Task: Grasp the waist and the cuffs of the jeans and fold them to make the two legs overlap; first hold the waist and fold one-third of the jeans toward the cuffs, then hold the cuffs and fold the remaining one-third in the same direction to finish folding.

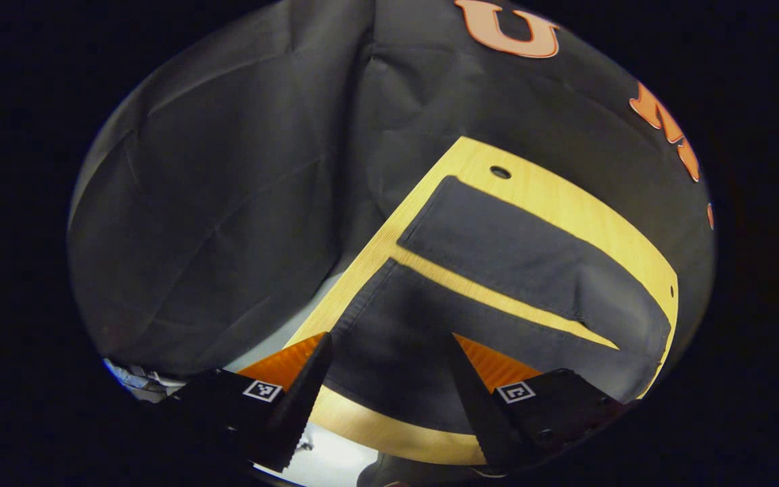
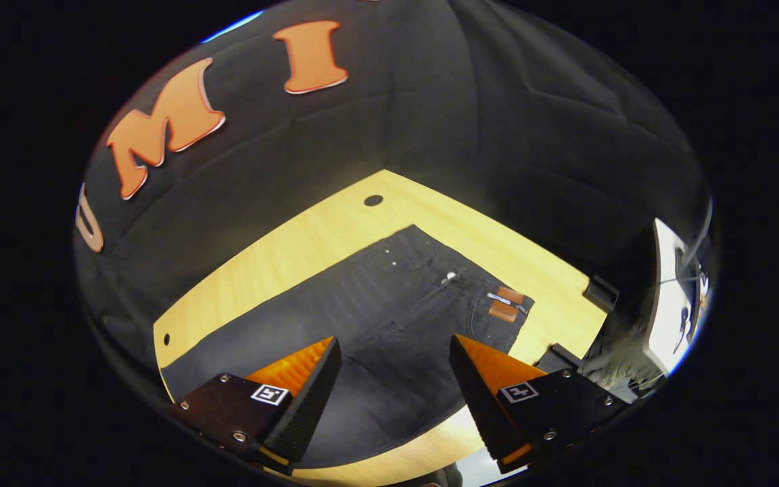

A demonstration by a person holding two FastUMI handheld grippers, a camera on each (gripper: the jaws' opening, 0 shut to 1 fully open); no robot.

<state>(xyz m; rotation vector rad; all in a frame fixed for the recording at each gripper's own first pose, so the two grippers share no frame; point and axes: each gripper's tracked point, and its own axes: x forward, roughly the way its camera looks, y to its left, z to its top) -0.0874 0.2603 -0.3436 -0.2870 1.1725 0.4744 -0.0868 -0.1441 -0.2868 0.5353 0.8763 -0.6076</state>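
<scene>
Both tongs, left tongs and right tongs, have wedge fingers, square coded tags and small screws.

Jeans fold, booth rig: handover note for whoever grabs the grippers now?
Left gripper: open, hovering over the near leg's cuff end, gripping nothing.
Right gripper: open, hovering over the waist end, gripping nothing.
Jeans: flat on the wooden table, legs side by side with a strip of table showing between them; waist button and label patch face up.
Done: nothing folded.
Left: overlap the legs, fold the waist third toward the cuffs, then the cuff third.
</scene>
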